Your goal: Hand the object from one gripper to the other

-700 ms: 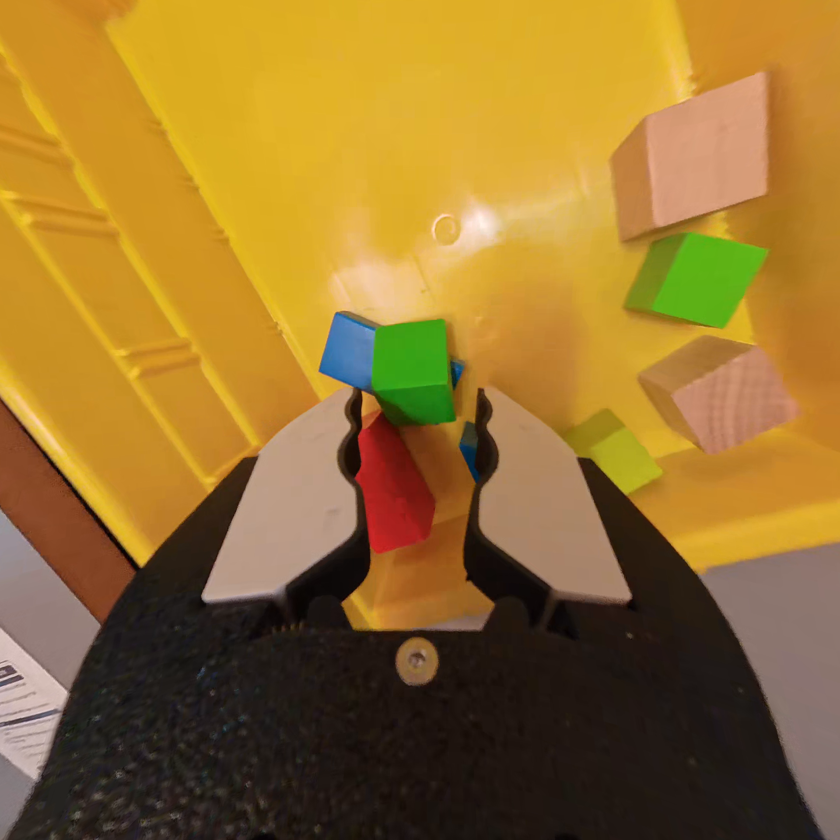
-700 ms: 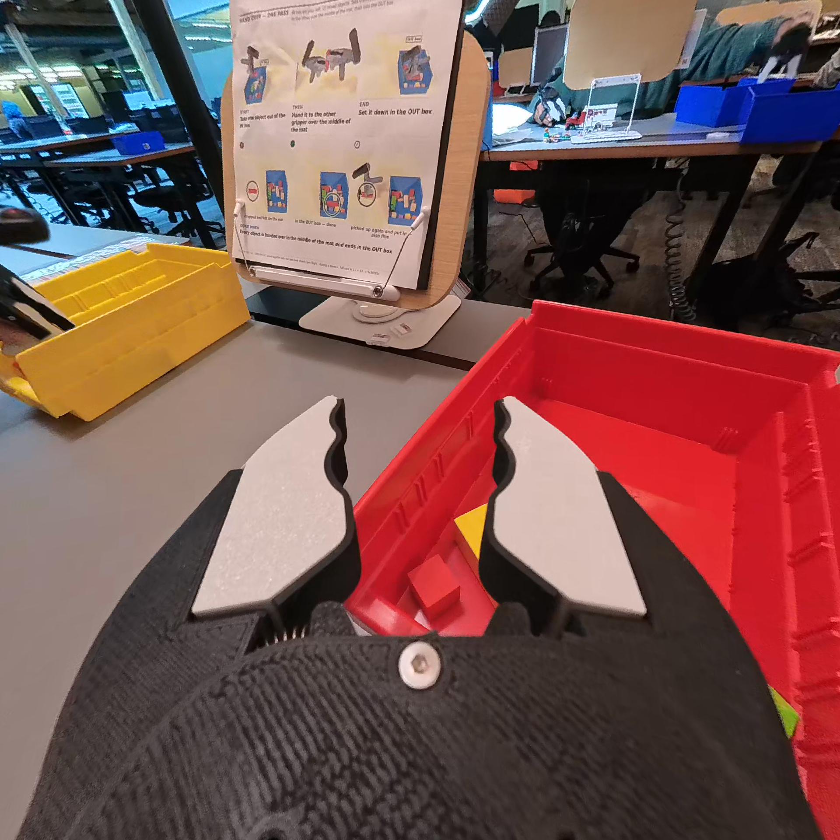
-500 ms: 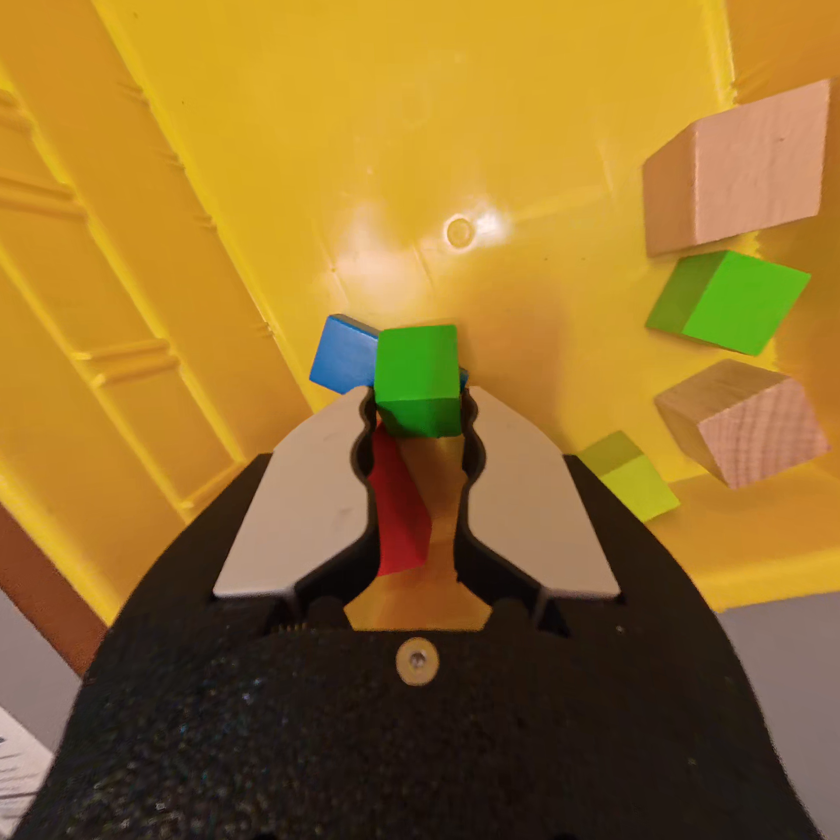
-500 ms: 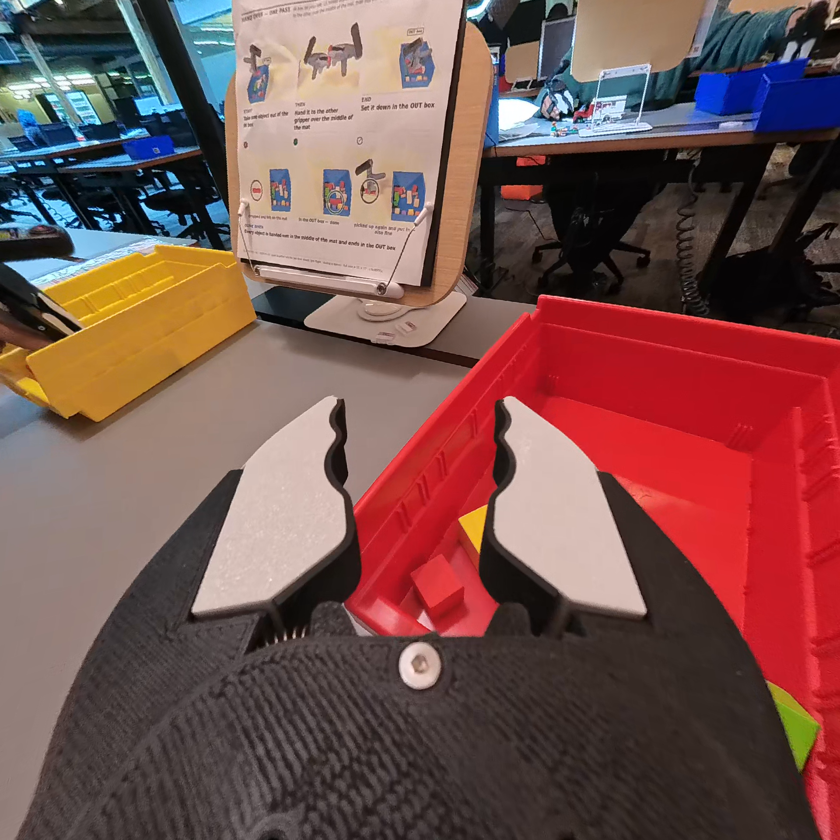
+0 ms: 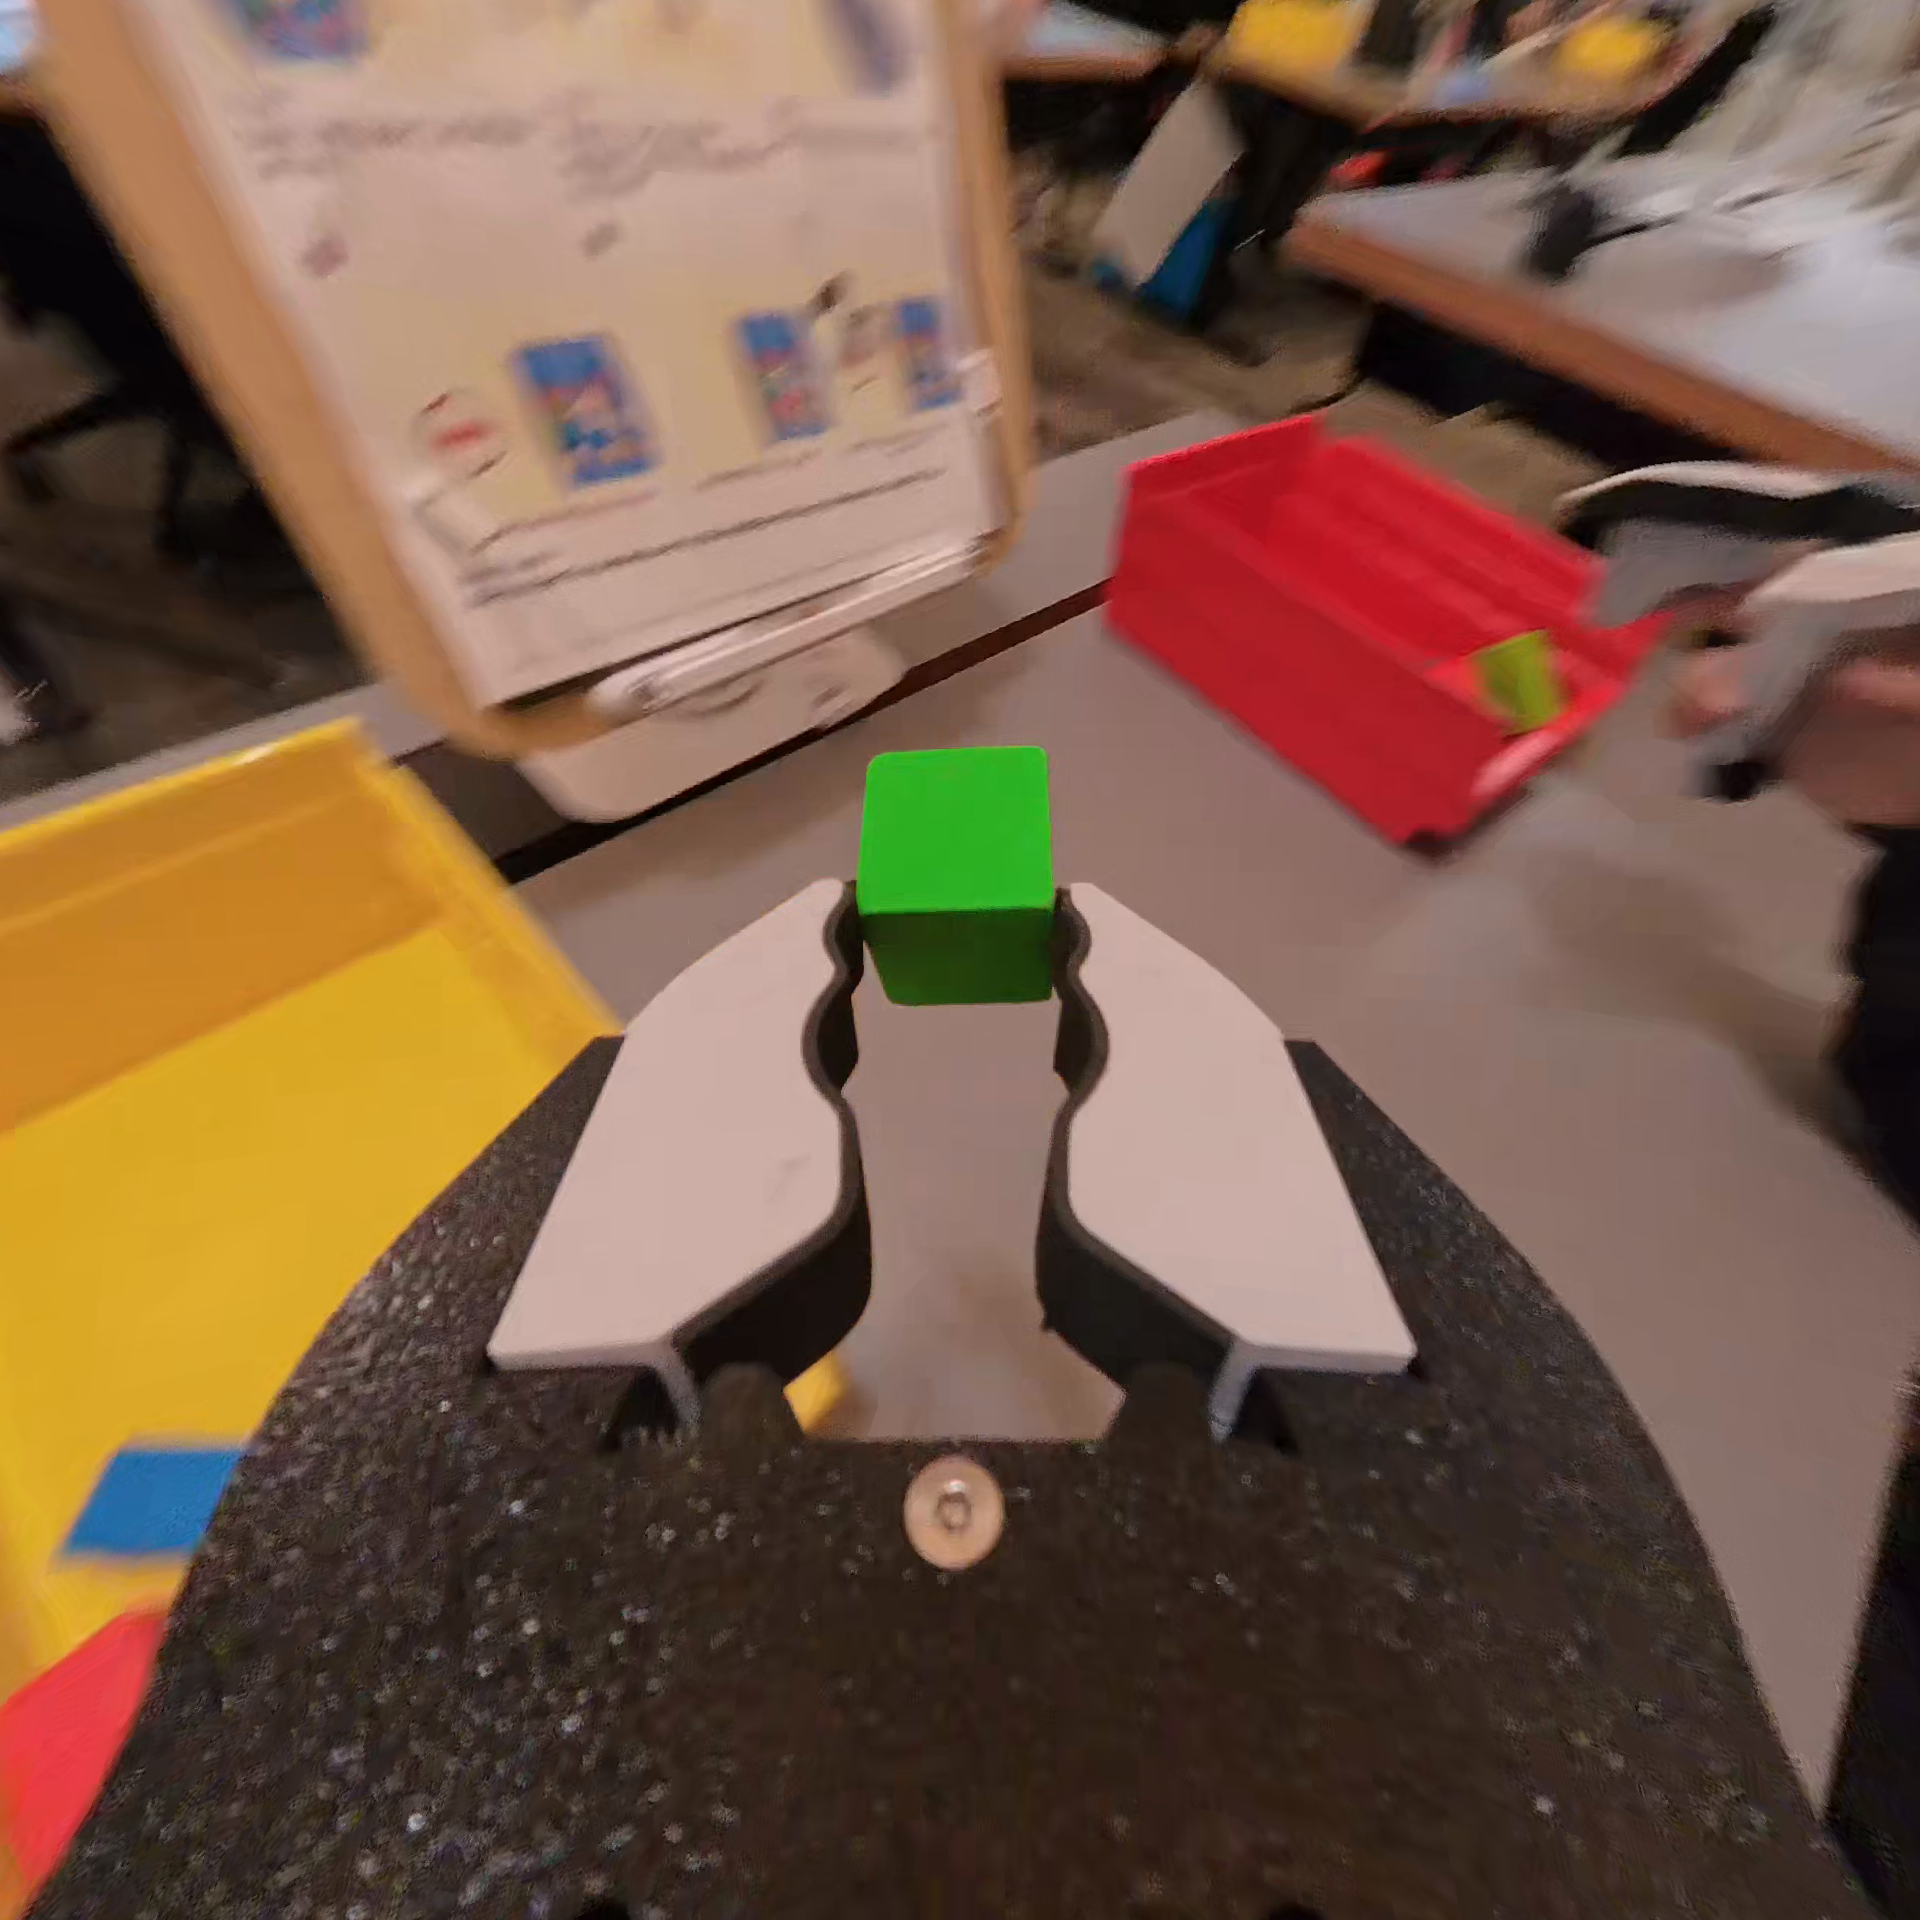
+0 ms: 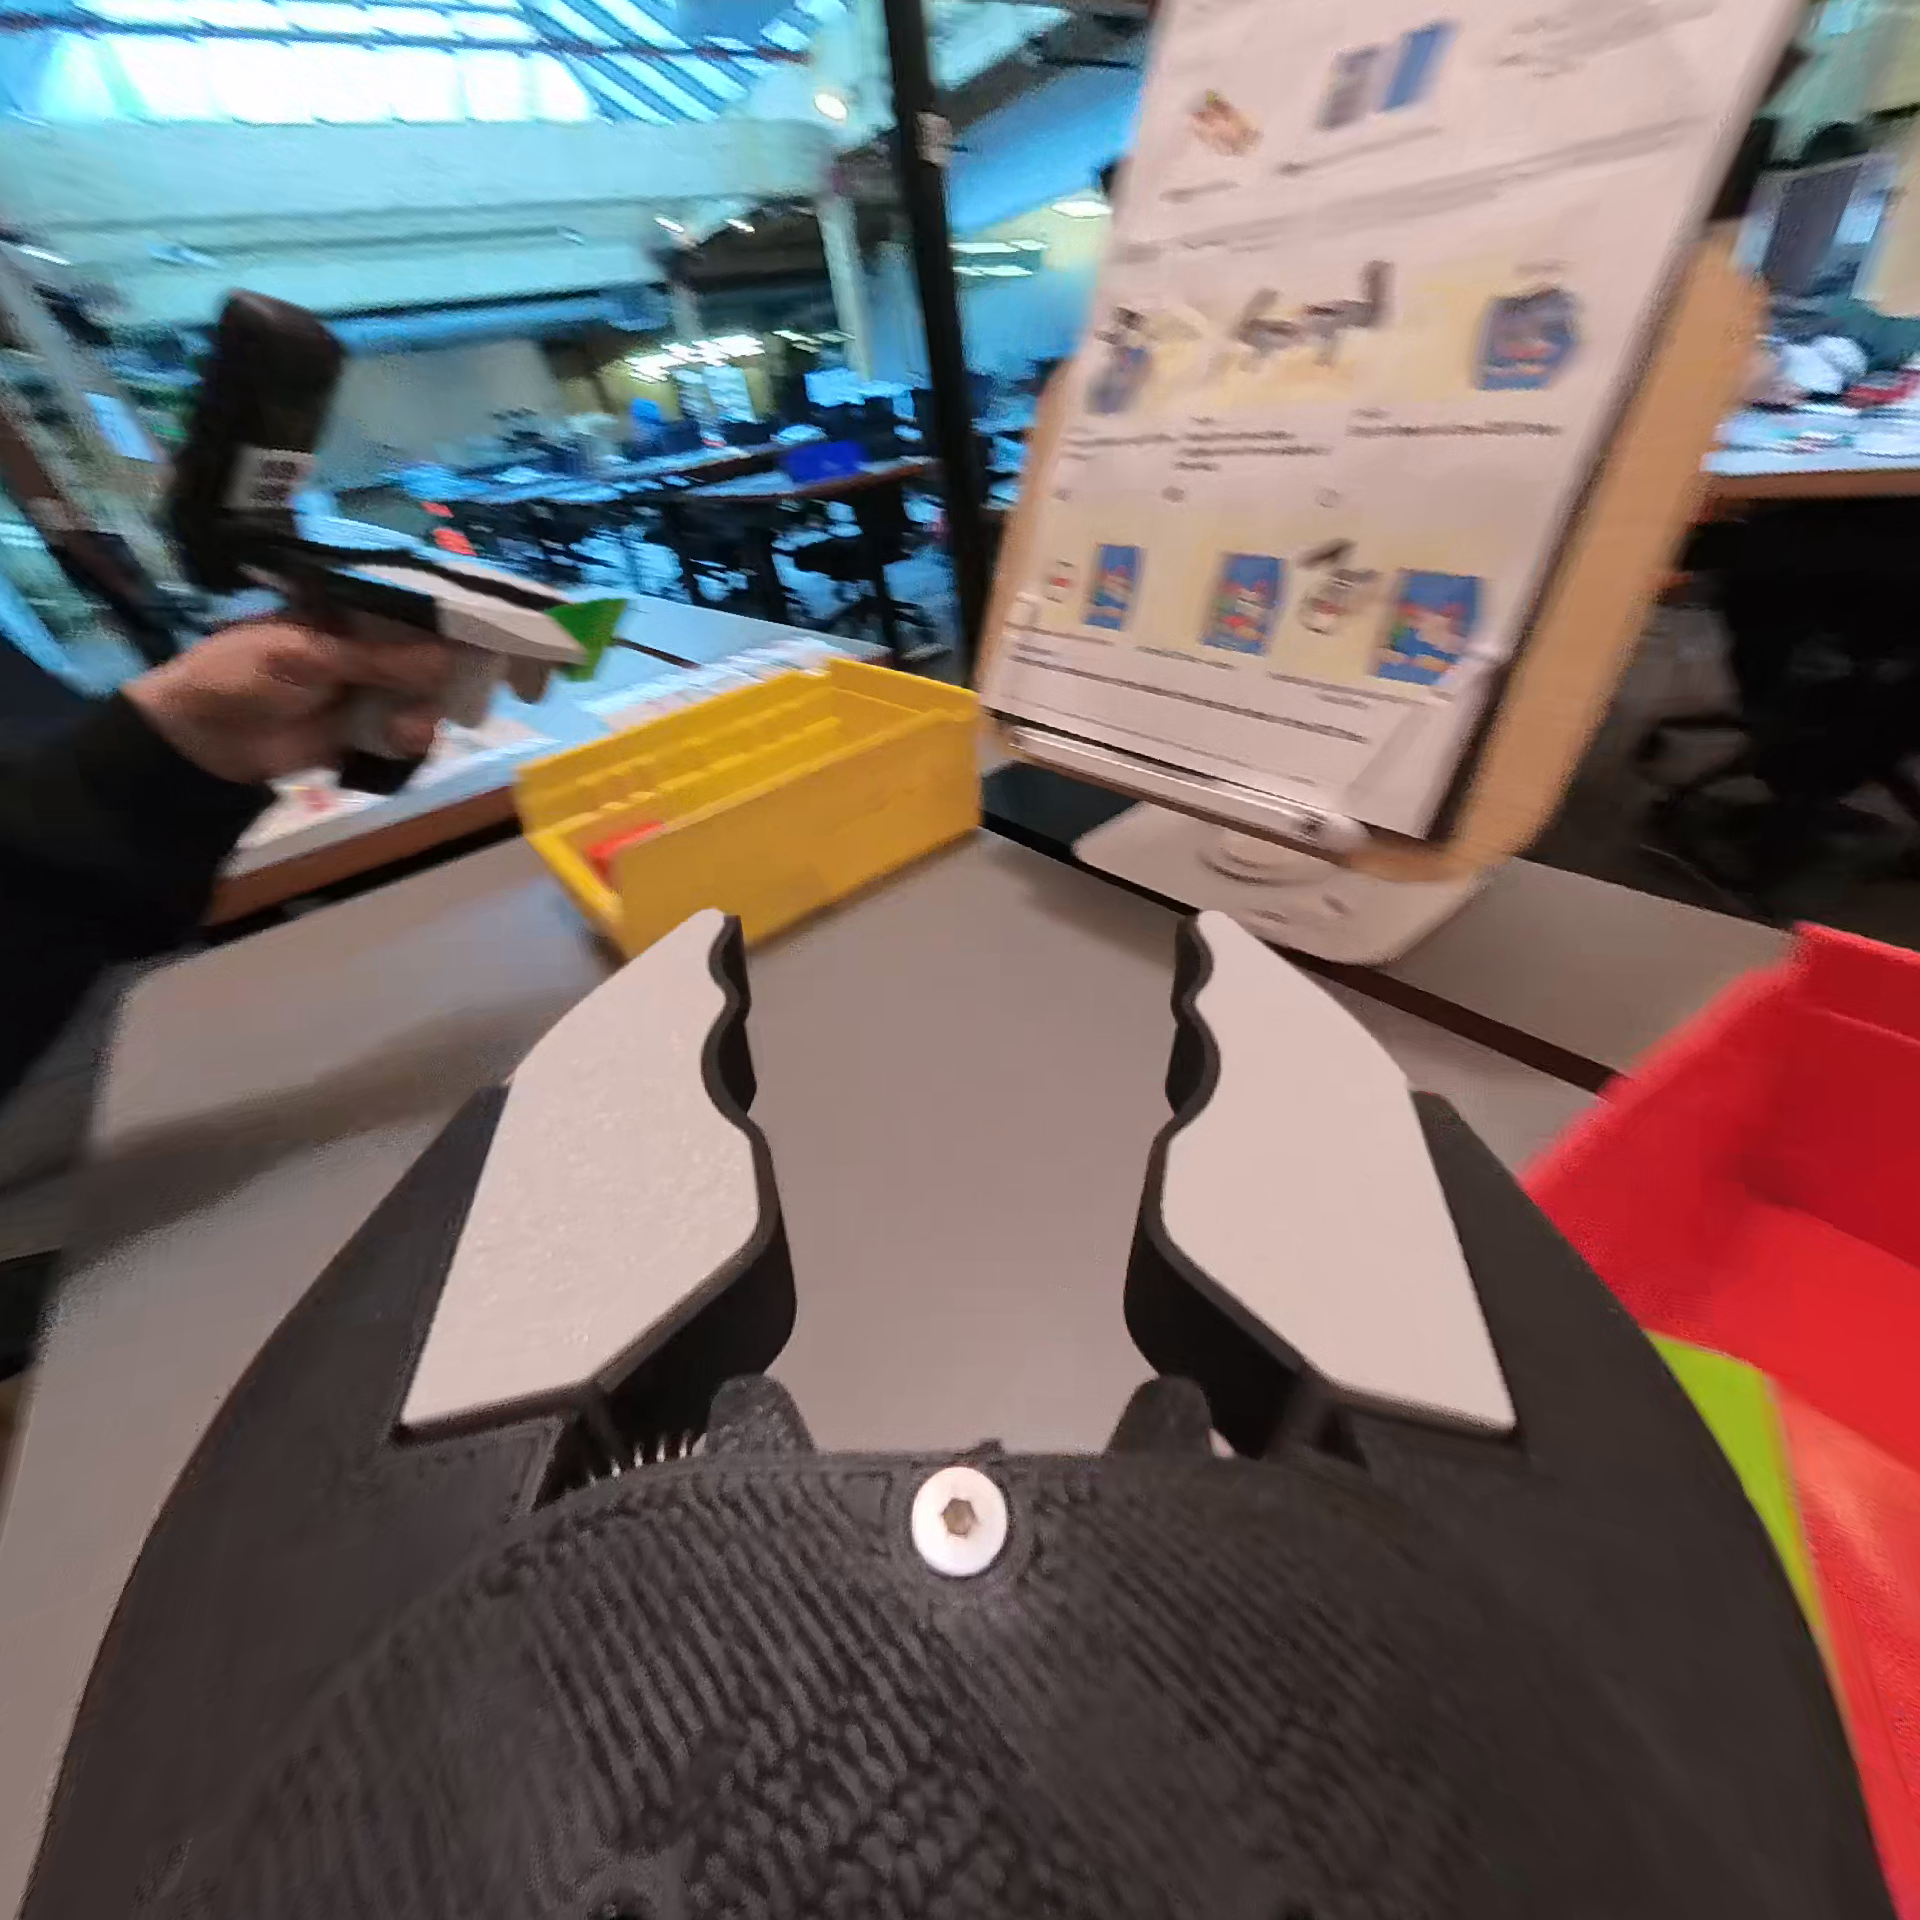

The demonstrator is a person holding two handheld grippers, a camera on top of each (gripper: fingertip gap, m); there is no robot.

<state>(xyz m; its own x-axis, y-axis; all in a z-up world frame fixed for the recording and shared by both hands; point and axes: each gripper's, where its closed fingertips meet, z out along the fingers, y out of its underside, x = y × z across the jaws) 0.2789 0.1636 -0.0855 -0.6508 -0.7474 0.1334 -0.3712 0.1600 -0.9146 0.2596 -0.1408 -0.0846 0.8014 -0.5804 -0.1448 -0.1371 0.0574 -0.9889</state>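
- Grey tabletop (image 5: 1299,1039) beneath both tools: long drop for a released cube; bounce or roll away likely if let go before the receiving pads close.
- Instruction board on its stand (image 5: 623,343), upright behind the meeting zone: possible collision on a wide swing, views blurred by motion.
- Yellow bin (image 5: 208,1039) at left, with a blue block (image 5: 145,1507) and a red block (image 5: 62,1745) inside: fall back among them possible if grip fails near its rim.
- Red bin (image 5: 1330,613) at right, holding another green piece (image 5: 1517,675): premature drop there would skip the handover.
- Right gripper (image 6: 961,997): jaws spread wide, nothing between them, well apart from the cube; misaligned approach likely to knock the cube rather than seat it.
- Left gripper (image 5: 961,935): closed on the green cube (image 5: 954,862), pads pressed on its two sides at the very tips only, most of the cube standing proud; shallow hold, so twist or slip under a sideways push.
- Green cube, seen from the right wrist view (image 6: 590,629), raised above the table beyond the yellow bin: little free surface between the tips, so pinch on a corner and pop-out possible.
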